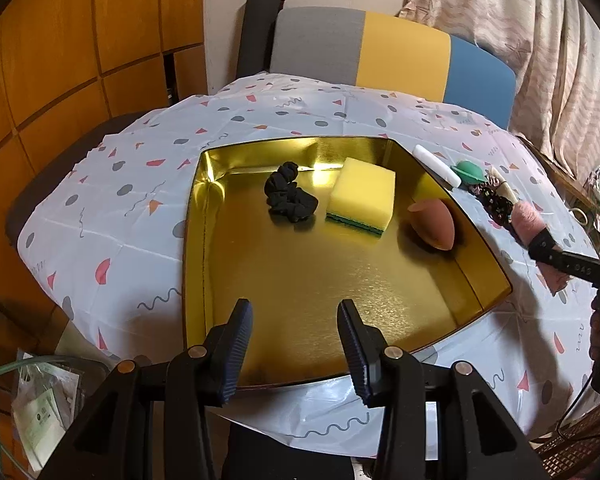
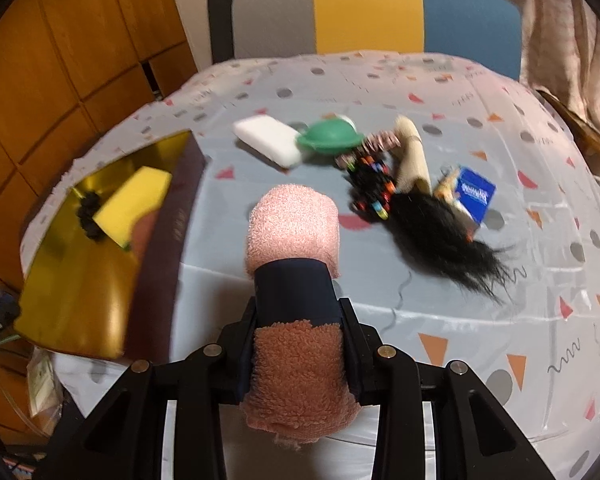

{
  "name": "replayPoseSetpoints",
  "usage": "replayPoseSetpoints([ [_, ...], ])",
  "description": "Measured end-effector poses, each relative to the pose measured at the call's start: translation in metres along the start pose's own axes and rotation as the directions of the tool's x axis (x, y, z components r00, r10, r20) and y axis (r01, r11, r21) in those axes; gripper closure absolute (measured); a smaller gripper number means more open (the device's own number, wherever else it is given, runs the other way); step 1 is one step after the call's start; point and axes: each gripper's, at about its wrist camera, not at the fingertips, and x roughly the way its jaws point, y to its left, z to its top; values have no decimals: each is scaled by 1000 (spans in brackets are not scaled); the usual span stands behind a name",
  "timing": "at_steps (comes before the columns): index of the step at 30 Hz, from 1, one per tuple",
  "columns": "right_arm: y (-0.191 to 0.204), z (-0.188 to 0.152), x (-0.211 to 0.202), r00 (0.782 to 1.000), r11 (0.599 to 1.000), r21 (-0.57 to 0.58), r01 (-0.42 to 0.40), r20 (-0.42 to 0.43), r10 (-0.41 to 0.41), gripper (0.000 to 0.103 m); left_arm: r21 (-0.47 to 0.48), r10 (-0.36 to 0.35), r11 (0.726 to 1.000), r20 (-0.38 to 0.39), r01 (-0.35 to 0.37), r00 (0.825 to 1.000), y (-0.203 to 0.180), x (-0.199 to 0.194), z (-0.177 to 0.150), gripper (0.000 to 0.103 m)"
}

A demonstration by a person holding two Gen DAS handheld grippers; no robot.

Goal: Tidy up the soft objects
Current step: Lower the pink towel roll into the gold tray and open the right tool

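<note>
Clamped between the right gripper (image 2: 300,356) pads, the rolled pink towel (image 2: 294,236) points forward along the fingers, raised over the tablecloth (image 2: 460,300). Its destination, the gold tray (image 2: 76,292), lies to the left, its dark side wall between them. Inside sit a yellow sponge (image 1: 362,196), black scrunchie (image 1: 288,198) and brown makeup sponge (image 1: 432,224). The left gripper (image 1: 296,354) hangs spread and empty over the tray's near edge.
</note>
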Motion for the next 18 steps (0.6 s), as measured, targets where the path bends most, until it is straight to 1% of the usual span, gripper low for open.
replayPoseSetpoints([
  [2, 8, 5, -9, 1000, 1000, -6, -22, 20, 22, 67, -6, 3, 1000, 6, -2, 1000, 3, -2, 0, 59],
  [4, 23, 10, -19, 997, 998, -31, -63, 42, 64, 67, -12, 3, 1000, 10, -3, 1000, 5, -3, 1, 59],
  [7, 56, 17, -28, 989, 986, -102, -135, 46, 141, 66, -23, 6, 1000, 17, -6, 1000, 9, -5, 2, 59],
  [9, 85, 20, -25, 980, 968, -158, -194, 4, 197, 66, -32, 5, 999, 22, -4, 1000, 11, -6, 3, 59],
  [11, 112, 19, -18, 973, 949, -216, -230, -31, 229, 66, -34, 2, 999, 27, -1, 1000, 13, -8, 4, 59],
  [13, 139, 17, -5, 961, 925, -262, -274, -96, 258, 66, -38, 0, 999, 27, 1, 1000, 14, -8, 4, 59],
  [15, 164, 12, 14, 960, 907, -321, -273, -155, 235, 66, -45, -1, 999, 23, 2, 1000, 17, -8, 4, 59],
  [17, 179, 9, 38, 949, 896, -340, -284, -234, 212, 66, -47, 1, 999, 21, 0, 1000, 19, -8, 3, 59],
  [18, 183, 8, 48, 947, 895, -348, -278, -254, 195, 66, -46, 2, 999, 20, -2, 1000, 19, -8, 3, 59],
])
